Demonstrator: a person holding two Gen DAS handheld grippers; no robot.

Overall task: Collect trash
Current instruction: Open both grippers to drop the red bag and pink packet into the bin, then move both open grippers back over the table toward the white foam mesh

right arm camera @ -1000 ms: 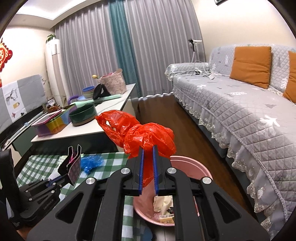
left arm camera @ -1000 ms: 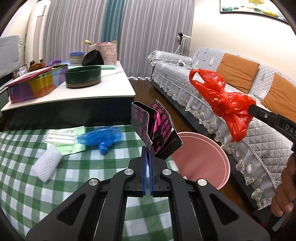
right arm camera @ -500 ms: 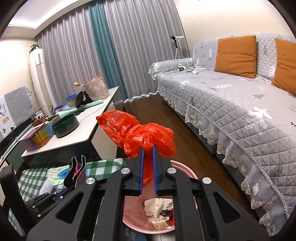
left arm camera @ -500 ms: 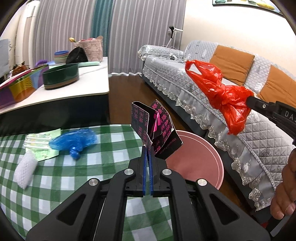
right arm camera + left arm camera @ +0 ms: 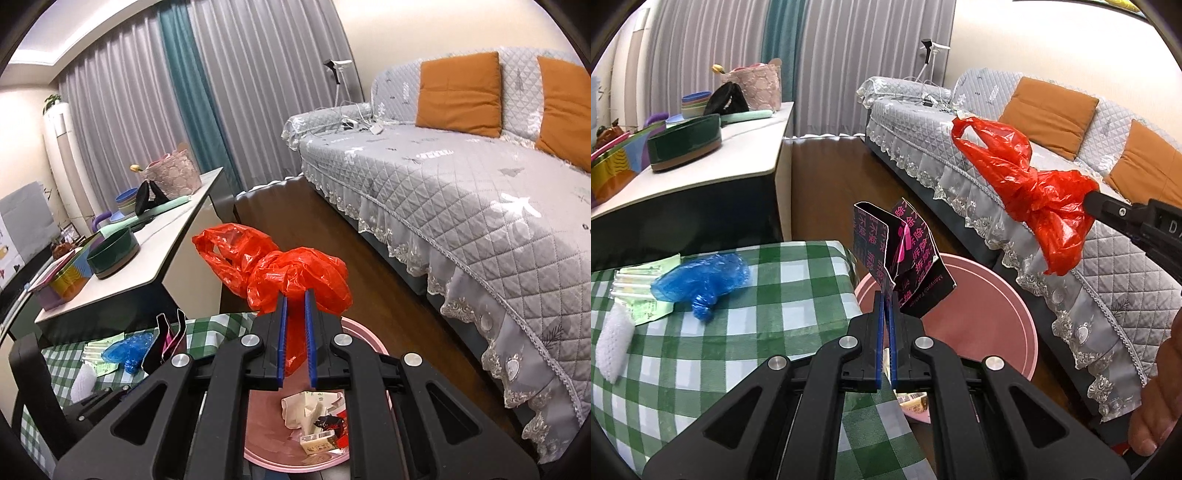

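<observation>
Grey quilted sofa point(image 5: 461, 192) on the right, green-checked table point(image 5: 768, 332) on the left, pink bin point(image 5: 364, 345) on the floor between, already holding scraps. Above the bin: red plastic bag point(image 5: 295, 273) clamped in the right gripper point(image 5: 294, 306); black-and-pink torn box point(image 5: 905, 258) pinched thin in the left gripper point(image 5: 885, 306) at the table's edge. On the cloth: blue plastic wad point(image 5: 701, 280), white mesh sleeve point(image 5: 613, 343), paper packet point(image 5: 642, 273). Risk: light bag drifting past the rim on release; box catching the edge.

Crumpled red bag point(image 5: 295, 280) and black-pink carton point(image 5: 905, 258) (apparently torn), above pink bin point(image 5: 990, 314).
</observation>
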